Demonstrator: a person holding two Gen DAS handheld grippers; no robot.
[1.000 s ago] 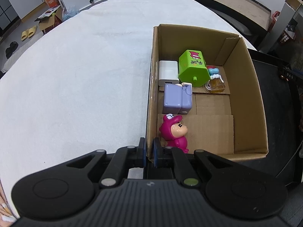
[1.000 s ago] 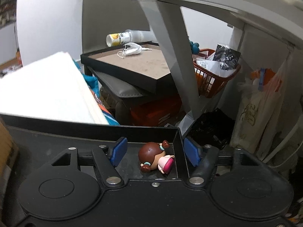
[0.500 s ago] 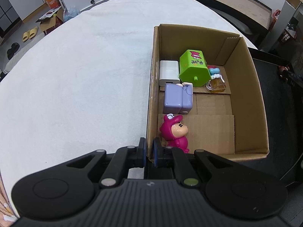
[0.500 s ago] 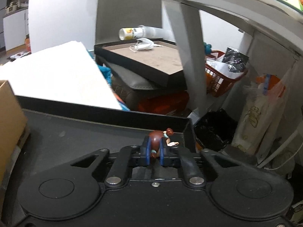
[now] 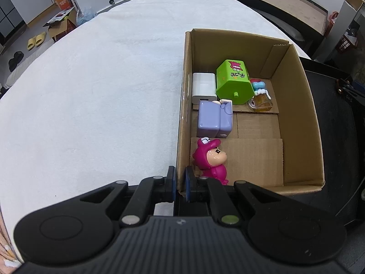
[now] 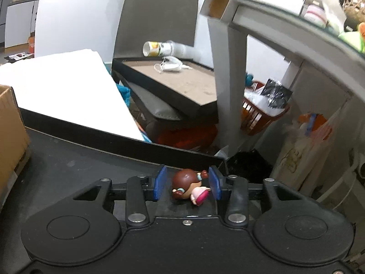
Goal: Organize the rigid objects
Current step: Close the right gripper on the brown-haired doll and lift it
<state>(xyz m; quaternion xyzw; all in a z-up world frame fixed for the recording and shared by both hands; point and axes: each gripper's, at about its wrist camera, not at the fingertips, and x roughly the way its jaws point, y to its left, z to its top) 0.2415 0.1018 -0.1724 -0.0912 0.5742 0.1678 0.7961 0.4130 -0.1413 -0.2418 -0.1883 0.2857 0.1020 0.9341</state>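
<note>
Two tongs: left (image 5: 180, 183) clamping carton wall (image 5: 182, 118), right (image 6: 187, 186) freshly parted around doll (image 6: 188, 186).

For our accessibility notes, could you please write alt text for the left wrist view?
The left tool is shut on the near wall of an open cardboard box on a white table. Inside are a pink figurine and other small toys.
</note>
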